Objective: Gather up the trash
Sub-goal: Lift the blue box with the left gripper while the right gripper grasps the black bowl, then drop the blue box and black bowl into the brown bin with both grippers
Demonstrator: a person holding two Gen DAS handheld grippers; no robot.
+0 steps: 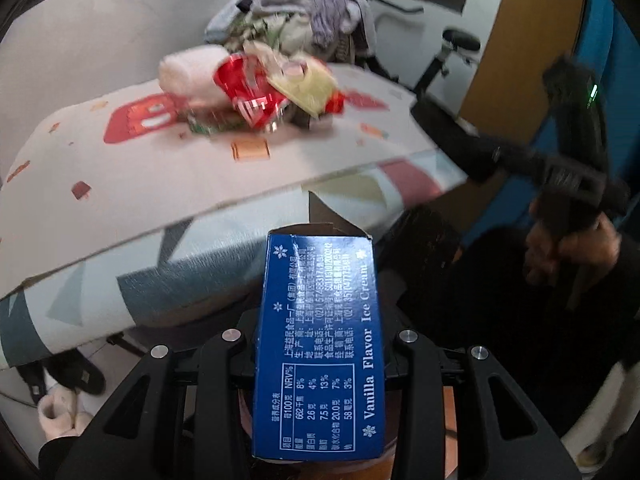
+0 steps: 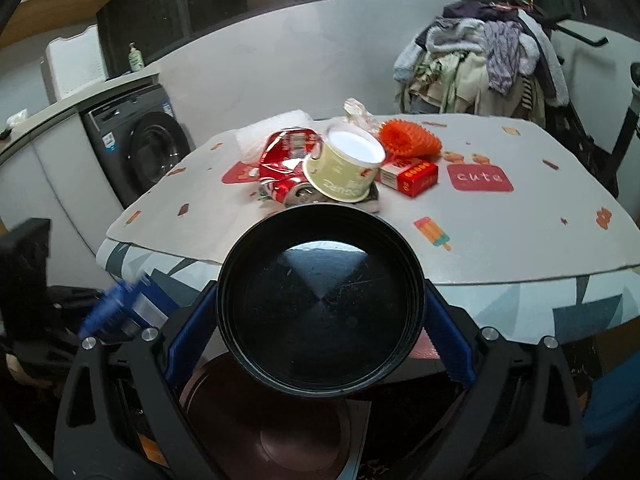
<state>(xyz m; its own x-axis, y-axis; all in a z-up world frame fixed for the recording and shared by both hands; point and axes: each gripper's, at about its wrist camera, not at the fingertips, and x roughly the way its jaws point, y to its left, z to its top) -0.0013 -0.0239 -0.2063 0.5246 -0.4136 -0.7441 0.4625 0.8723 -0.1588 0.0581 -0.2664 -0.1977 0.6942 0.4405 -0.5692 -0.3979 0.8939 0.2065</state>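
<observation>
My left gripper (image 1: 320,340) is shut on a blue vanilla ice cream box (image 1: 320,344), held upright below the table's front edge. My right gripper (image 2: 320,320) is shut on a round black plastic bowl (image 2: 320,300), its blue pads (image 2: 188,332) against both sides, held in front of the table edge. On the table (image 2: 520,240) lies a trash heap: a crushed red can (image 2: 284,172), a beige yogurt cup (image 2: 344,172) on its side, a red carton (image 2: 408,176), an orange mesh (image 2: 408,140) and a white wad (image 2: 272,128). The heap also shows blurred in the left wrist view (image 1: 264,88).
A dark brown round bin (image 2: 276,420) sits on the floor below my right gripper. A washing machine (image 2: 140,148) stands left of the table. A pile of clothes (image 2: 488,56) lies behind the table on the right. Slippers (image 1: 68,376) lie on the floor.
</observation>
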